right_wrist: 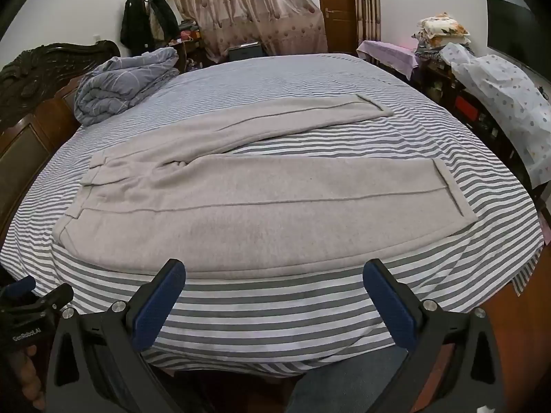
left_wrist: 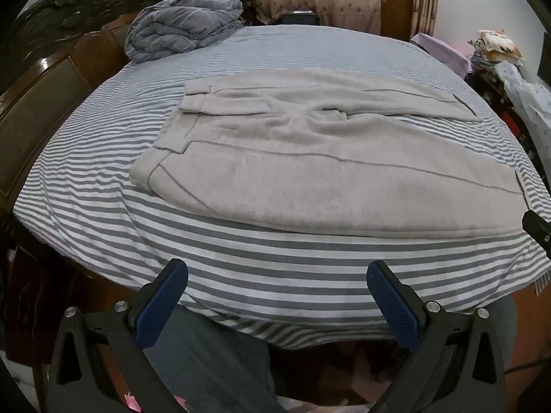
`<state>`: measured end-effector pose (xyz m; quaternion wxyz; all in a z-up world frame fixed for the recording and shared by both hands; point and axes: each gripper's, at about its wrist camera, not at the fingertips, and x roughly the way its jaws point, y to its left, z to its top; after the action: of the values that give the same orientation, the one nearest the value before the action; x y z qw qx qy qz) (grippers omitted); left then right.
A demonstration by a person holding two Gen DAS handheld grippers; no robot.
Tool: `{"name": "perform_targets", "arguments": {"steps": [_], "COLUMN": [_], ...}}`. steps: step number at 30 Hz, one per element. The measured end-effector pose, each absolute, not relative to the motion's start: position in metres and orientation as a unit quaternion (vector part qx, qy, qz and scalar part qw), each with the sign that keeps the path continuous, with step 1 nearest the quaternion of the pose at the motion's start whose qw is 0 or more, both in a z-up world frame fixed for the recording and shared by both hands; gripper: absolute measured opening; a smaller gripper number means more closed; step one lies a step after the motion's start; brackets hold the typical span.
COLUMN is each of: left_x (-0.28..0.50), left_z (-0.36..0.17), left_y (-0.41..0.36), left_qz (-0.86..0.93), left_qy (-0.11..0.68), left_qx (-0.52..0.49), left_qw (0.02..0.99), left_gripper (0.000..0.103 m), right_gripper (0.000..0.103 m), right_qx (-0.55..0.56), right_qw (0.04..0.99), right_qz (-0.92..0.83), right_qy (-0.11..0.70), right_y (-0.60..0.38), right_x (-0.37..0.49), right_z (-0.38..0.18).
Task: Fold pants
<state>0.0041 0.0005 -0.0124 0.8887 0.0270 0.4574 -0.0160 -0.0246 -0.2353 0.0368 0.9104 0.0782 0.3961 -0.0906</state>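
Light grey pants (left_wrist: 310, 158) lie spread flat on the striped bed sheet (left_wrist: 241, 268), waistband to the left, both legs running right. In the right wrist view the pants (right_wrist: 241, 199) show both legs parted in a V, cuffs at the right. My left gripper (left_wrist: 277, 272) hangs open over the sheet near the bed's front edge, short of the pants' near leg, nothing between its blue pads (left_wrist: 162, 306). My right gripper (right_wrist: 273, 270) is open too, its tips just in front of the near leg's edge, holding nothing. The left gripper (right_wrist: 38, 301) shows at the lower left of the right wrist view.
A folded grey-blue quilt (left_wrist: 179, 24) sits at the bed's far left corner by the dark wooden headboard (left_wrist: 44, 79). Cluttered furniture with covered piles (right_wrist: 499, 79) stands along the right side. A person's legs in dark trousers (left_wrist: 213, 361) are below the bed's front edge.
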Motion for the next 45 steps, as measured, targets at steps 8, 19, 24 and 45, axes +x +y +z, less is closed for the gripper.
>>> {"name": "perform_targets", "arguments": {"steps": [8, 19, 24, 45], "left_x": [0.0038, 0.0048, 0.0048, 0.0074], "left_z": [-0.0098, -0.0072, -0.0068, -0.0092], "left_y": [-0.0010, -0.0008, -0.0007, 0.0029], "left_qz": [-0.009, -0.006, -0.006, -0.007], "left_qy": [0.450, 0.444, 0.444, 0.448], "left_qx": [0.030, 0.037, 0.037, 0.034], "left_qw": [0.892, 0.895, 0.895, 0.893], "left_gripper": [0.103, 0.103, 0.103, 0.103], "right_gripper": [0.102, 0.102, 0.102, 0.102], "right_qx": [0.077, 0.071, 0.072, 0.077], "right_qw": [0.913, 0.916, 0.916, 0.913], "right_qz": [-0.087, -0.079, -0.078, -0.078], "right_qy": [0.391, 0.387, 0.388, 0.392], "right_y": [-0.2335, -0.2290, -0.2284, -0.2303], "right_x": [-0.0206, -0.0222, -0.0216, -0.0204], "right_z": [0.0329, 0.0402, 0.0399, 0.0362]}}
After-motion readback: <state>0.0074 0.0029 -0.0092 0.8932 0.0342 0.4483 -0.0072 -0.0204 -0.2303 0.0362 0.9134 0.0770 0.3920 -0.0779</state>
